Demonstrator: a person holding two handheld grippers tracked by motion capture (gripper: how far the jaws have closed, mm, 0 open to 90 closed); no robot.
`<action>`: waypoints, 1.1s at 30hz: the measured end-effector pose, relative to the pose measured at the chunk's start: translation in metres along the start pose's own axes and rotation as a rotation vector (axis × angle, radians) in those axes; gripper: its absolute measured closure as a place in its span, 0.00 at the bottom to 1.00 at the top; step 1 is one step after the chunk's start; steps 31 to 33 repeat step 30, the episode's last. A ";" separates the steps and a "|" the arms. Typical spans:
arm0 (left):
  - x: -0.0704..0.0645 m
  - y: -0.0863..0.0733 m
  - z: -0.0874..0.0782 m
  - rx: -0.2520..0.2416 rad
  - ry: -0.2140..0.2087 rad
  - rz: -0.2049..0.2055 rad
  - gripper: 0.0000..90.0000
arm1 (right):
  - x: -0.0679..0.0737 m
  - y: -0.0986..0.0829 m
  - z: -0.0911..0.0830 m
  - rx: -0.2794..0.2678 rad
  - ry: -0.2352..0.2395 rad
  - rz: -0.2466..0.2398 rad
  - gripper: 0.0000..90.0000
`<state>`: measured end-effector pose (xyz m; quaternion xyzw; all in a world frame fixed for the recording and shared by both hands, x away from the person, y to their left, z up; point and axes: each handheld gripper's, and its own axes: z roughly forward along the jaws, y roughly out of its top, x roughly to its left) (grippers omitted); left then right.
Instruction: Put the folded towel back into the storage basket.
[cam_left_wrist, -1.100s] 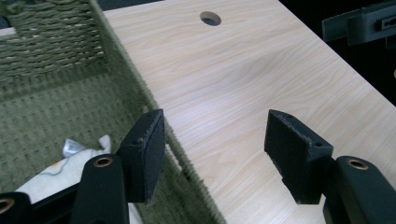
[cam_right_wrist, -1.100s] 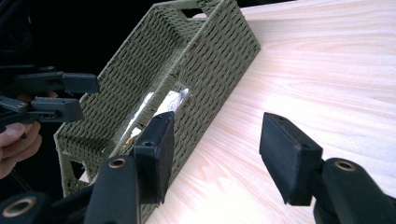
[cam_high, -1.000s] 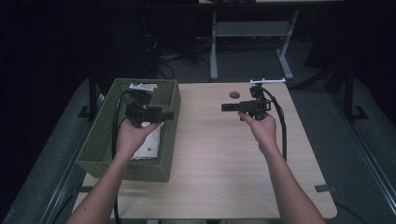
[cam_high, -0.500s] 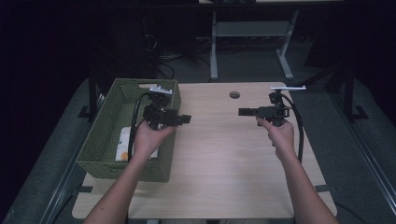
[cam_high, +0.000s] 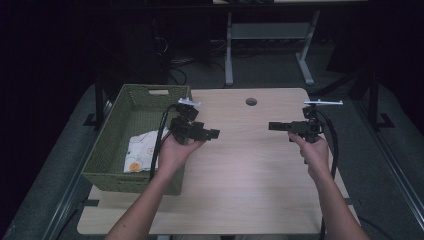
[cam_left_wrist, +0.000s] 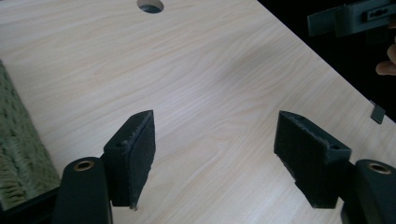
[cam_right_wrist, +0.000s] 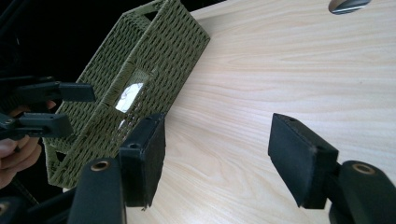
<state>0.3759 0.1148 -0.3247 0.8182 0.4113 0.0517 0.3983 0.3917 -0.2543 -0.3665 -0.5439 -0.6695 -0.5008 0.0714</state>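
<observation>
My left gripper (cam_high: 213, 133) hovers above the wooden table (cam_high: 240, 175), just right of a green woven basket (cam_high: 131, 104), and points right. Its jaws stand wide apart in the left gripper view (cam_left_wrist: 215, 156), with bare wood between them. My right gripper (cam_high: 273, 126) is held over the table's right part, pointing left toward the other one. Seen from its own camera, the right gripper (cam_right_wrist: 217, 154) is open and holds nothing. A white printed cloth or packet (cam_high: 142, 150) lies inside the basket and shows through the basket's handle slot (cam_right_wrist: 128, 97).
A round cable hole (cam_high: 251, 101) sits in the table near its far edge. The basket (cam_right_wrist: 140, 60) takes up the table's left side. Beyond the table stand a dark floor and a white metal frame (cam_high: 265, 35). Cables trail from both grippers.
My left gripper has moved right, from over the basket out to above the tabletop. The right gripper has also drifted right and a little nearer. Both stayed open.
</observation>
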 end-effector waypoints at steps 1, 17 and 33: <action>-0.001 0.000 0.001 0.000 -0.003 -0.001 0.32 | -0.002 -0.001 -0.001 -0.004 0.000 0.000 0.40; -0.024 -0.010 0.027 0.023 -0.050 0.006 0.30 | -0.025 -0.024 -0.028 -0.014 -0.025 0.038 0.37; -0.041 -0.018 0.045 0.036 -0.090 0.014 0.29 | -0.051 -0.052 -0.041 -0.010 -0.043 0.077 0.35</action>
